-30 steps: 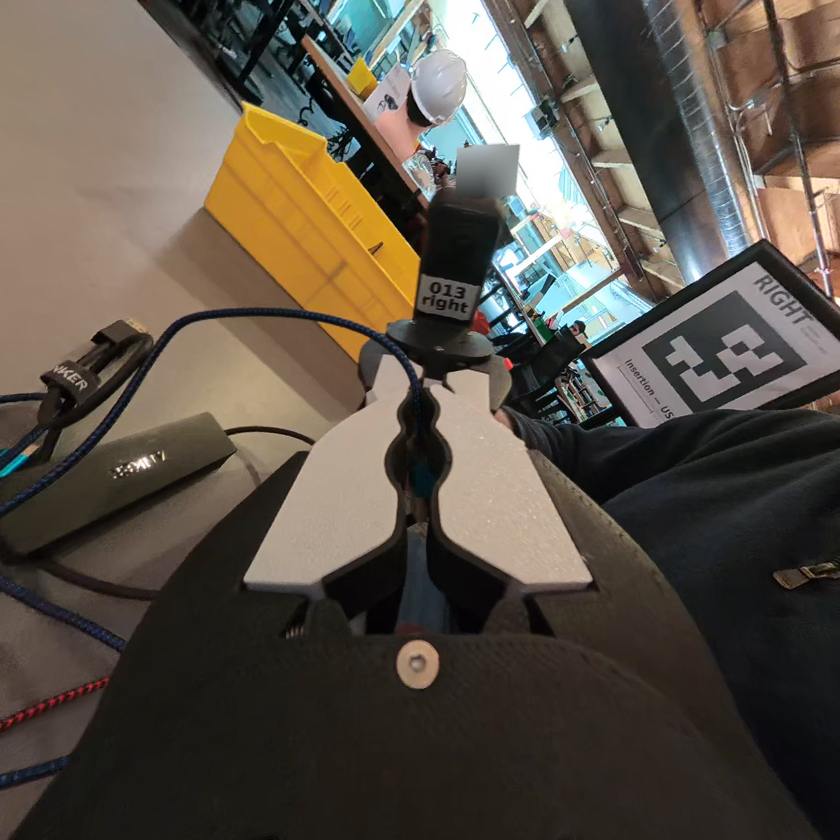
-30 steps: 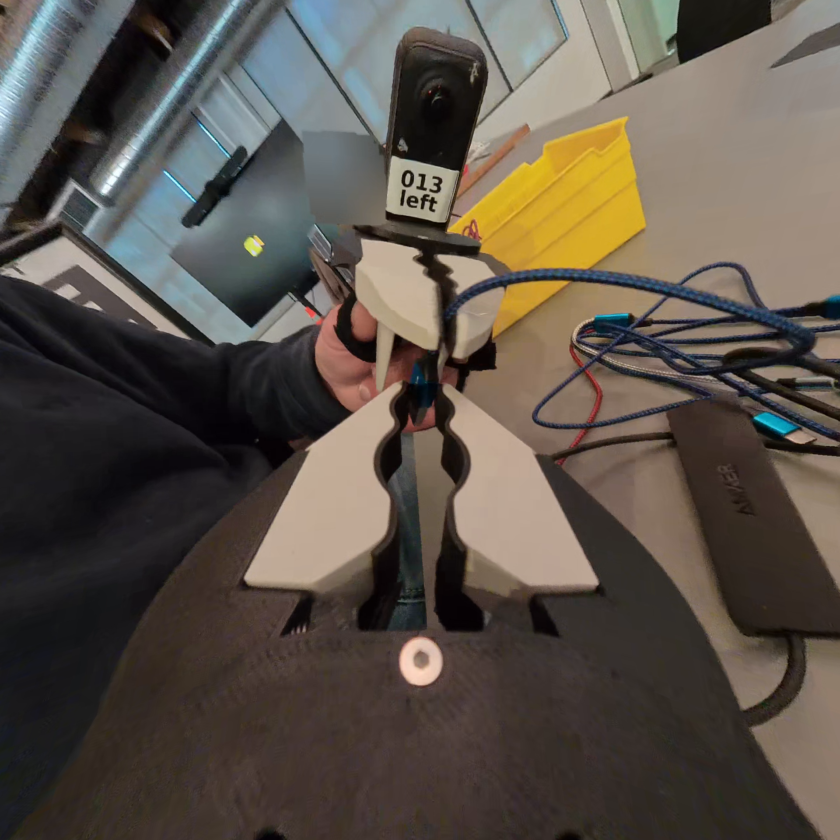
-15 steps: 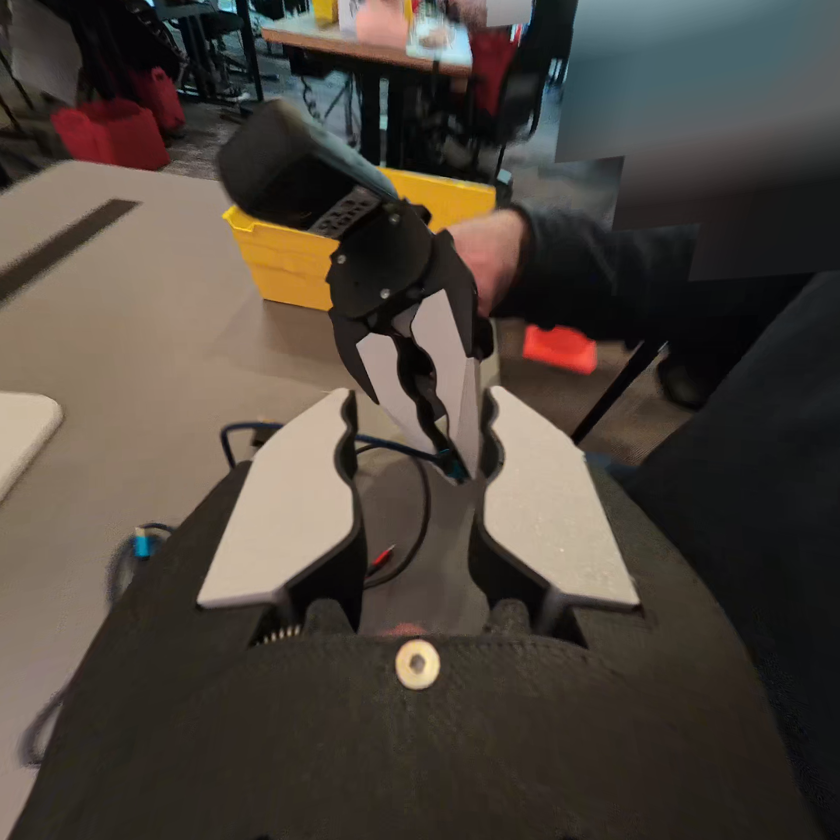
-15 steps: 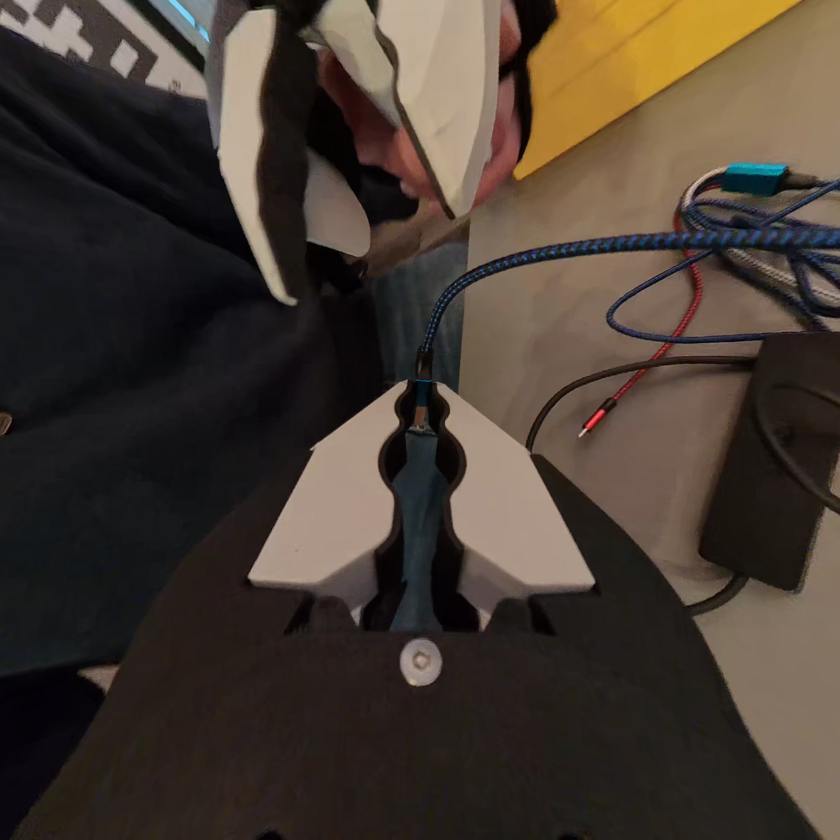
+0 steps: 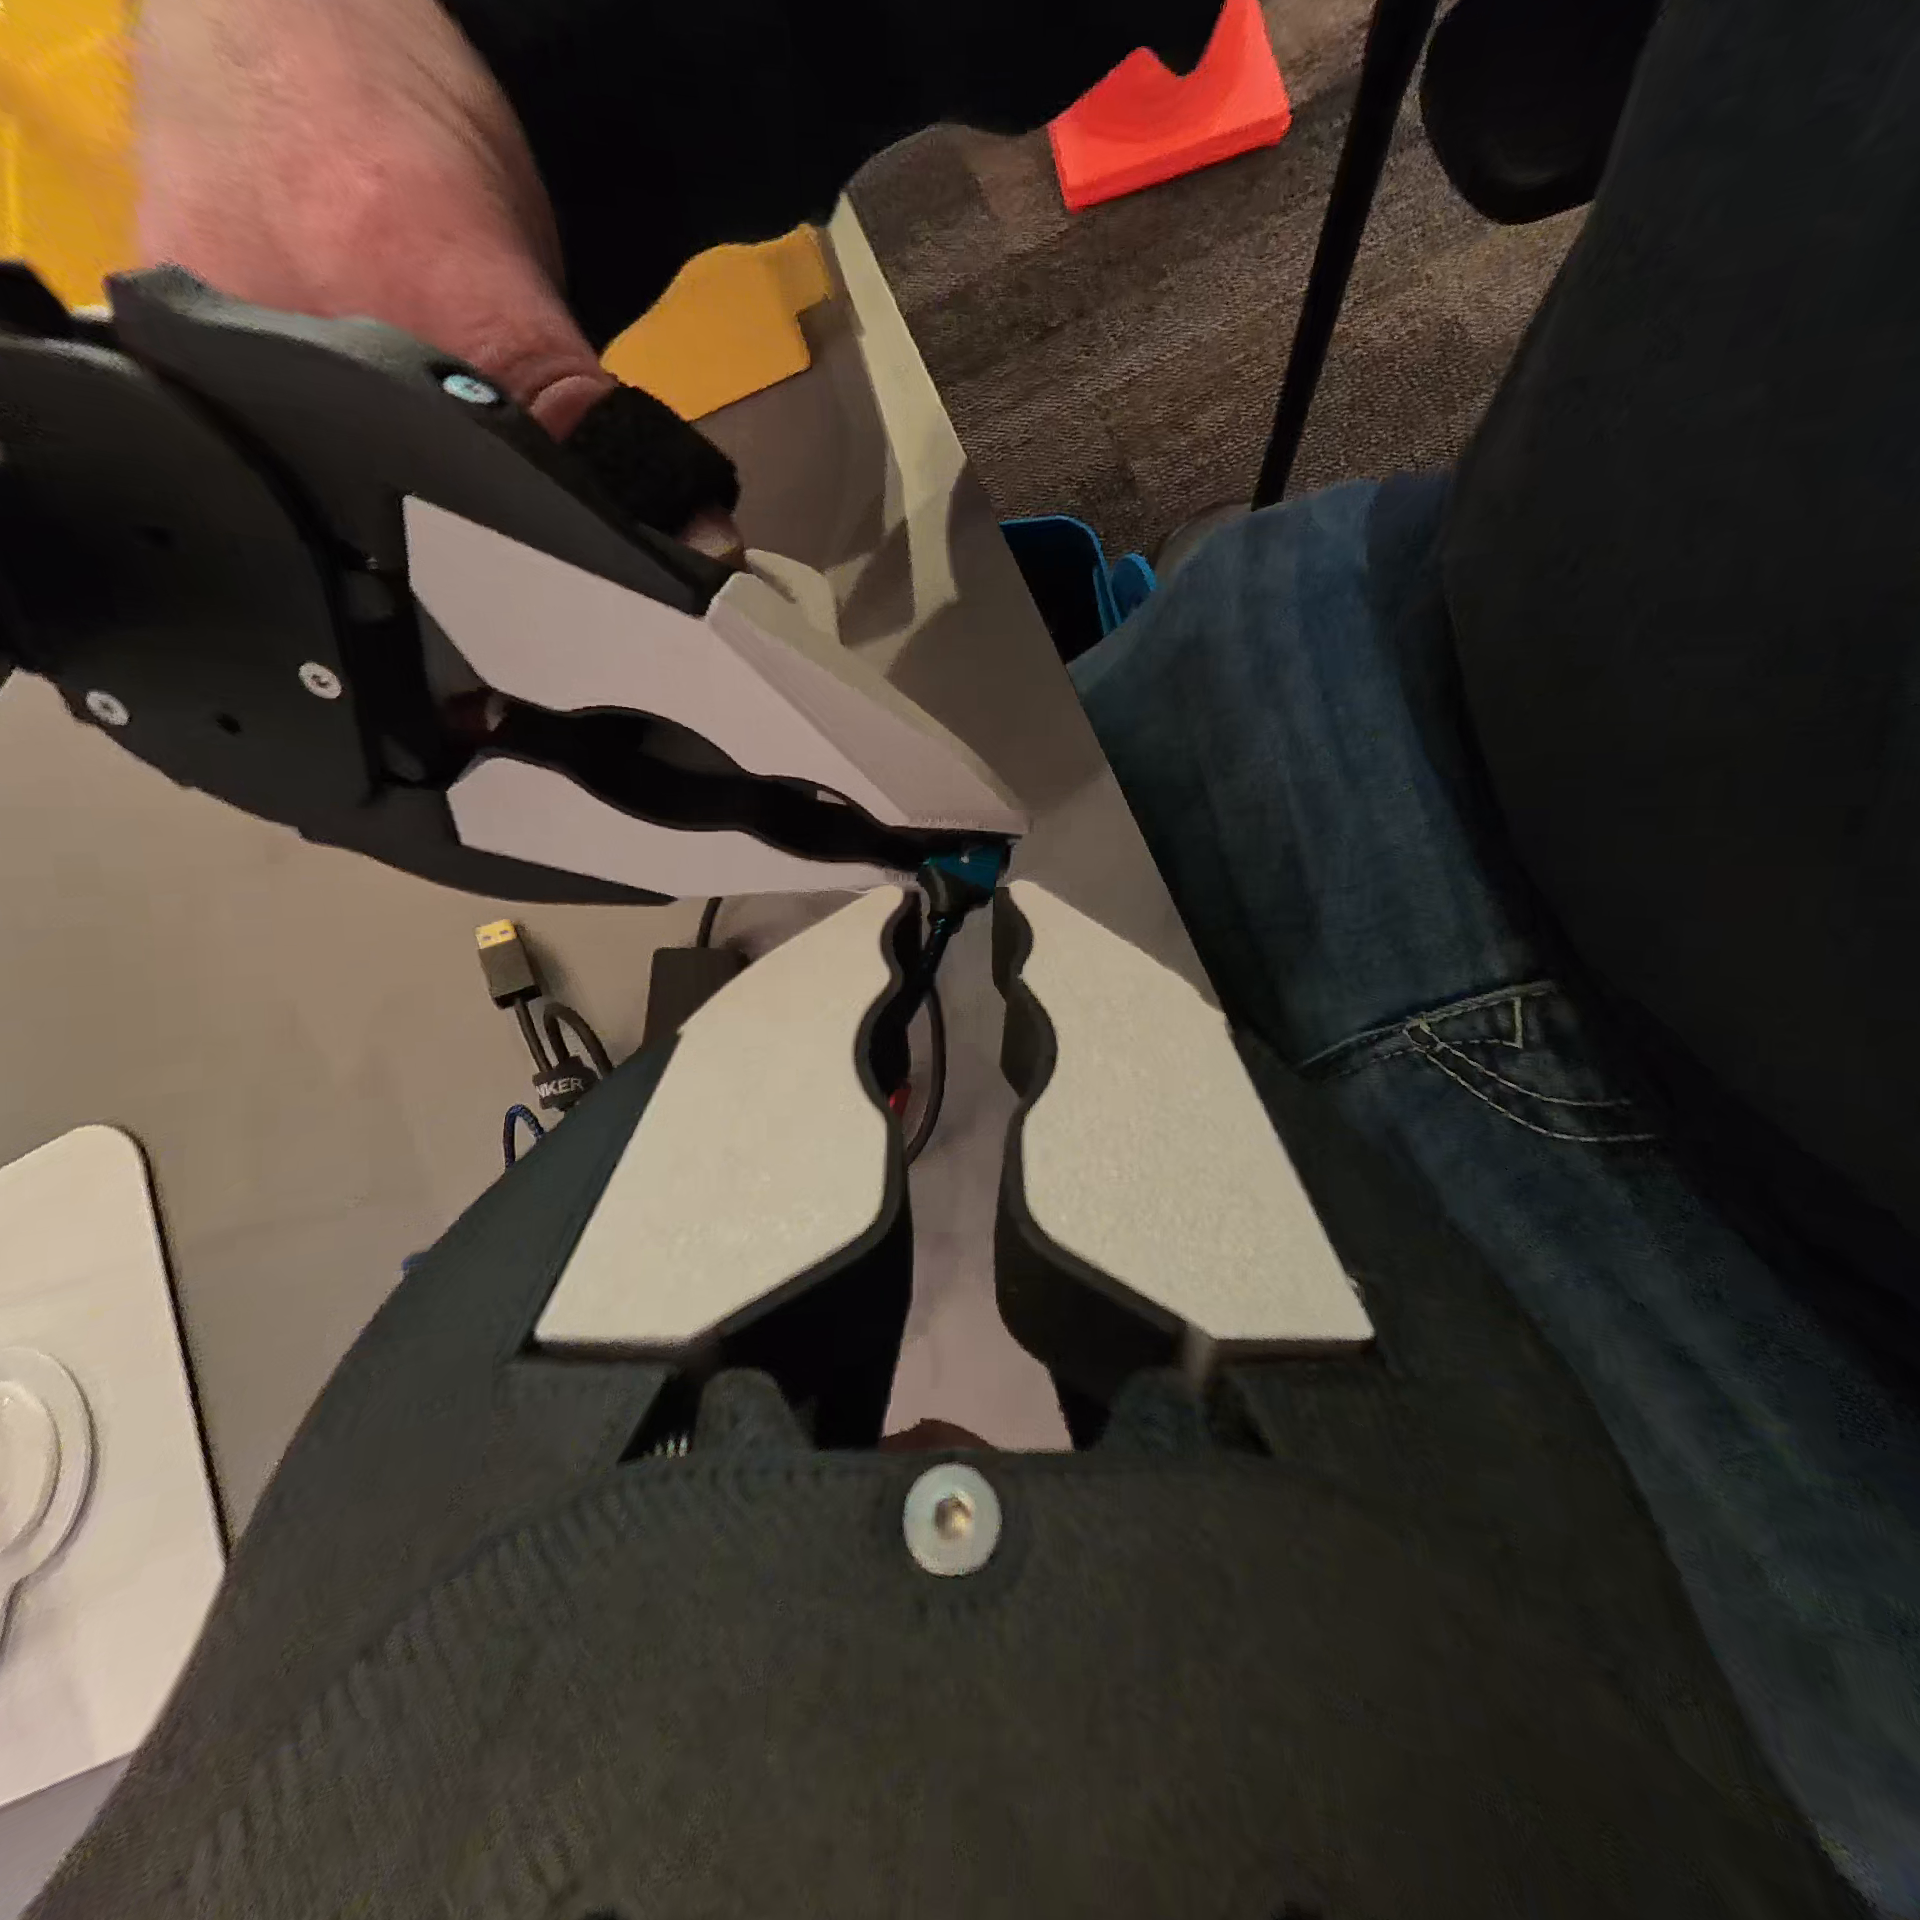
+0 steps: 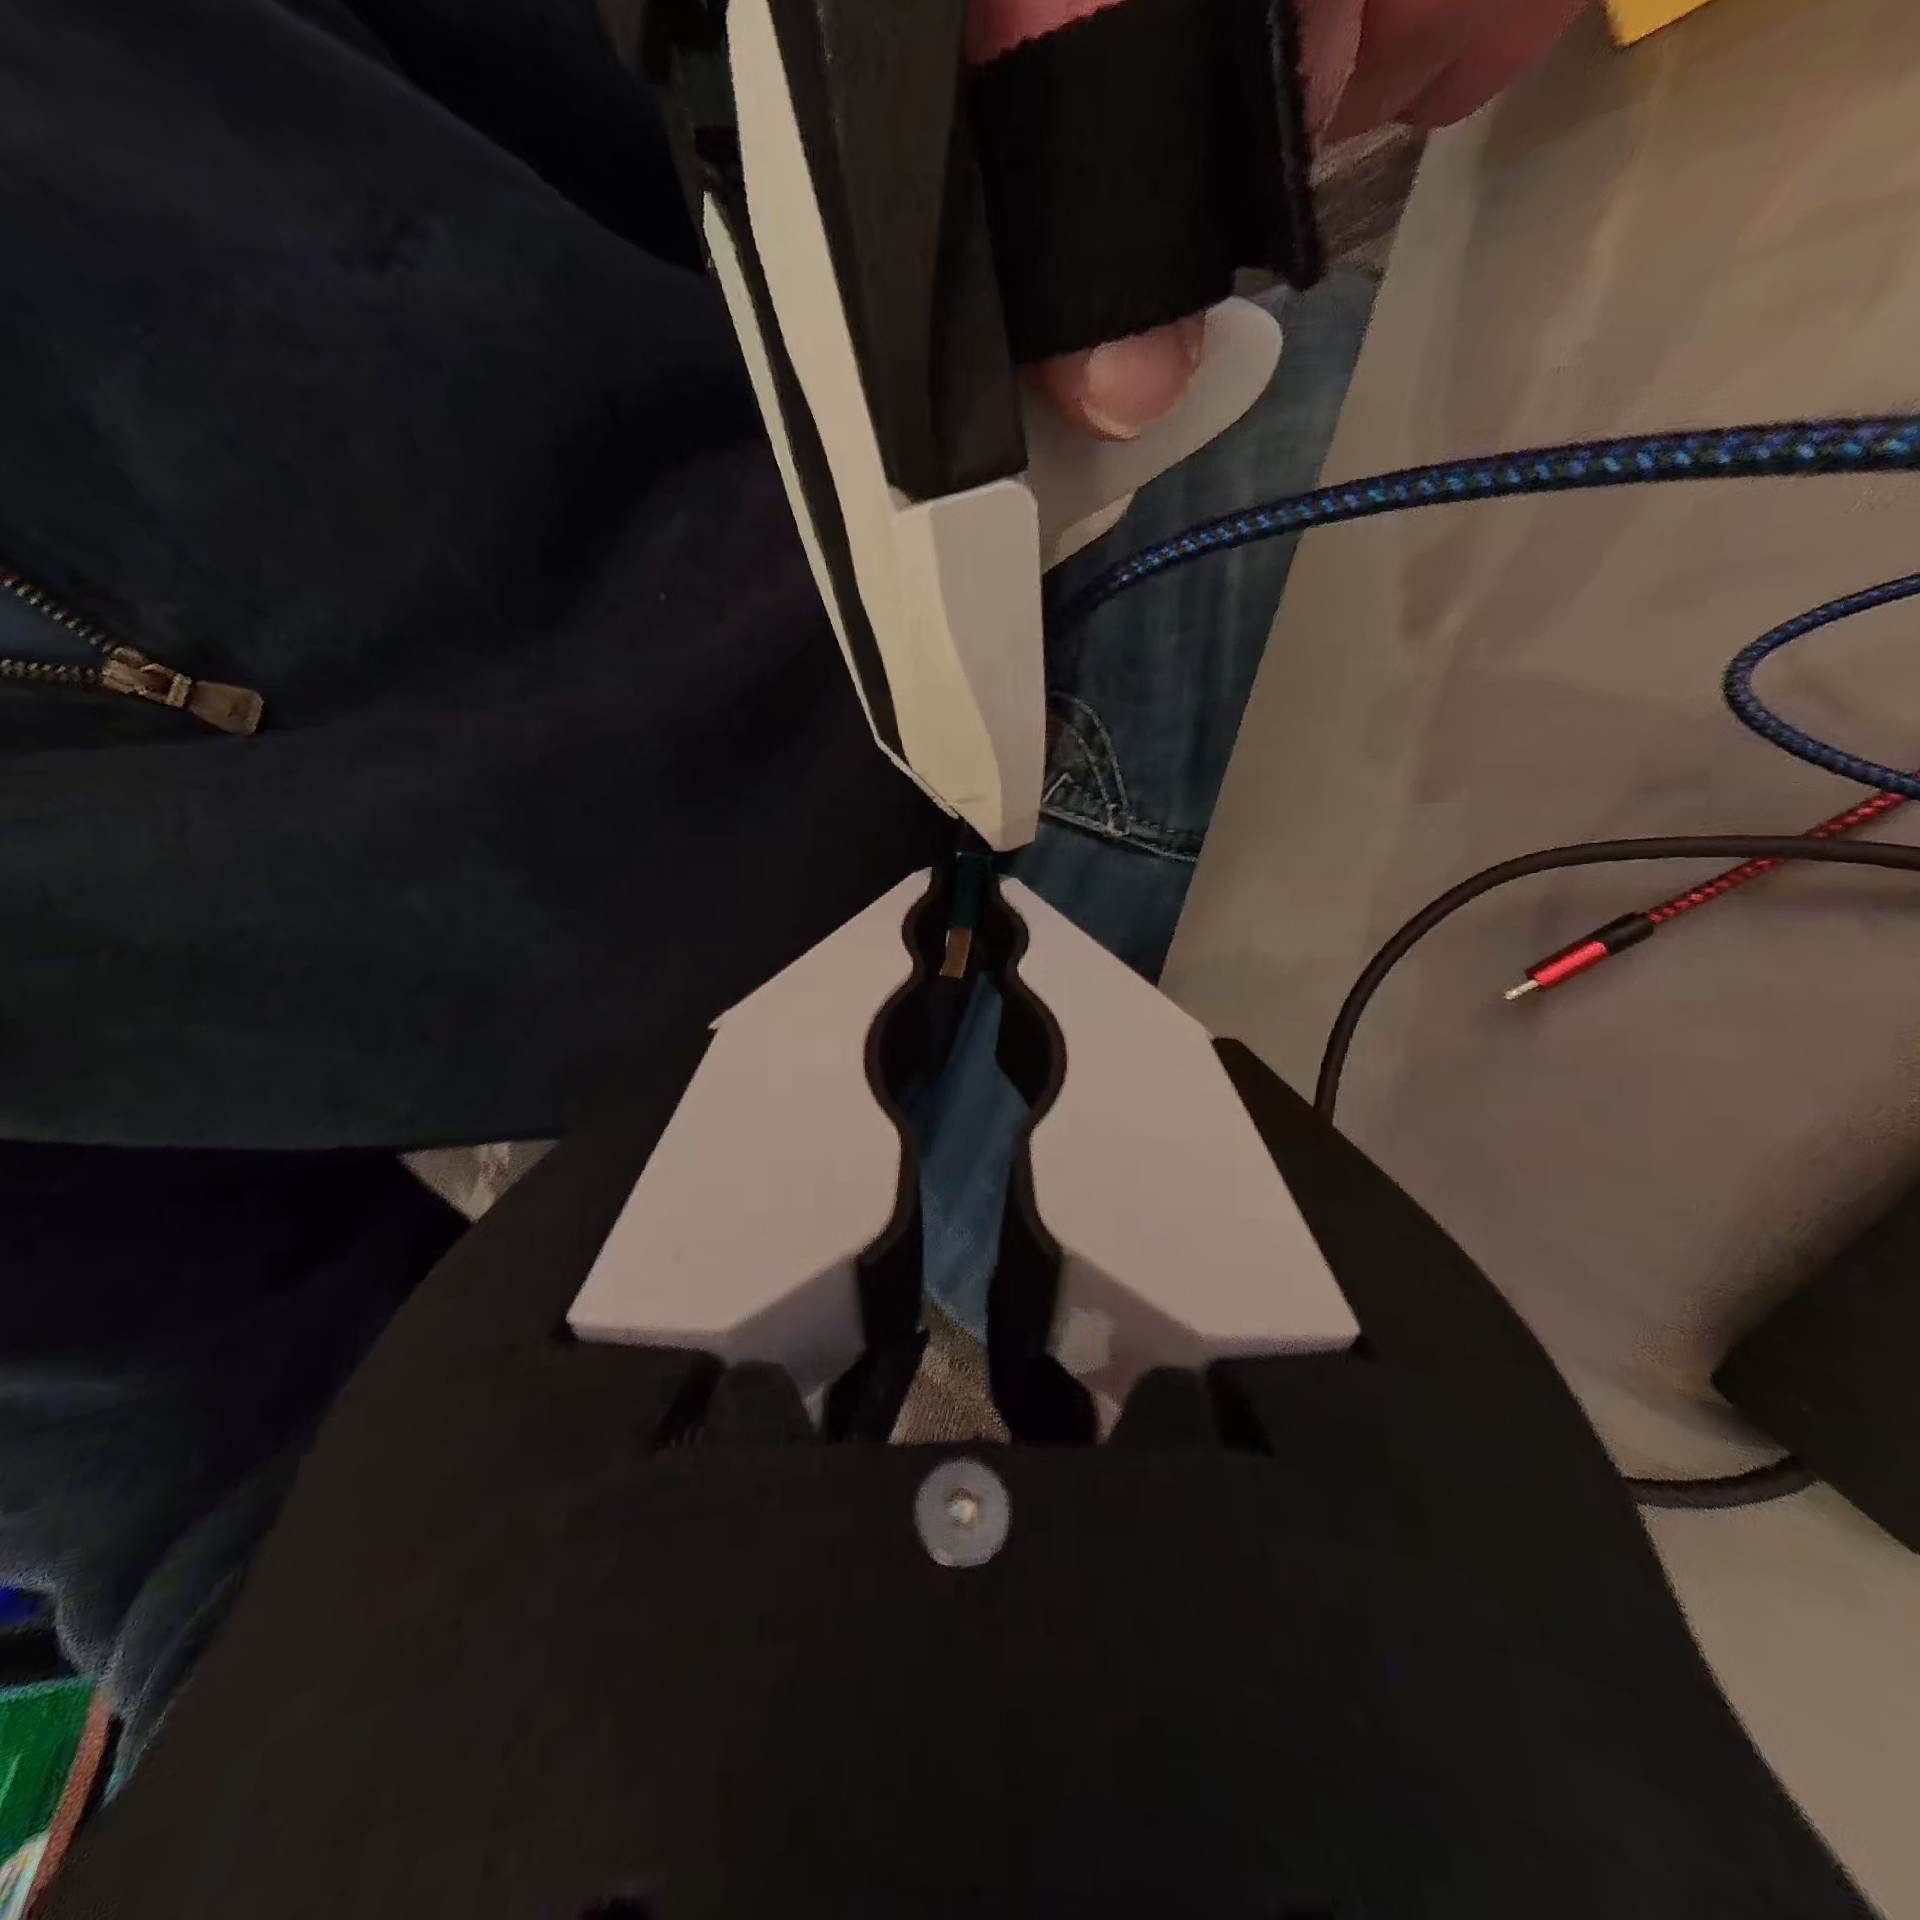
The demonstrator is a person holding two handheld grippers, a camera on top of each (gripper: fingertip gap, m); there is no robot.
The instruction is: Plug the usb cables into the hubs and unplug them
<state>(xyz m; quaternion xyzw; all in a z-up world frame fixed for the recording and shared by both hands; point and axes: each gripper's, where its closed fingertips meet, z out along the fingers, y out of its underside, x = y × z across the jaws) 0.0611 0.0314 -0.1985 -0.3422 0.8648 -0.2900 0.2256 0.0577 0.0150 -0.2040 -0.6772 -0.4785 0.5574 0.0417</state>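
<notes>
My right gripper is shut on the teal plug of the blue braided USB cable, held over the table edge. In the left wrist view it comes in from the left with the plug at its tips. My left gripper is open by a narrow gap, tips just below the plug, with the cable running down between its fingers. In the right wrist view it points down at the plug. A black hub lies on the table at the right.
A red braided cable with a bare connector and a black cord lie on the grey table. A black USB-A plug, a white pad and a yellow bin are nearby. The person's jeans are past the table edge. My left and right fingertips are right by each other. The black hub is about 15 centimeters from both grippers' fingertips.
My left gripper let go of the cable a second ago, opened wide, and has now narrowed its jaws and moved in close to the plug. The right gripper kept hold of the plug.
</notes>
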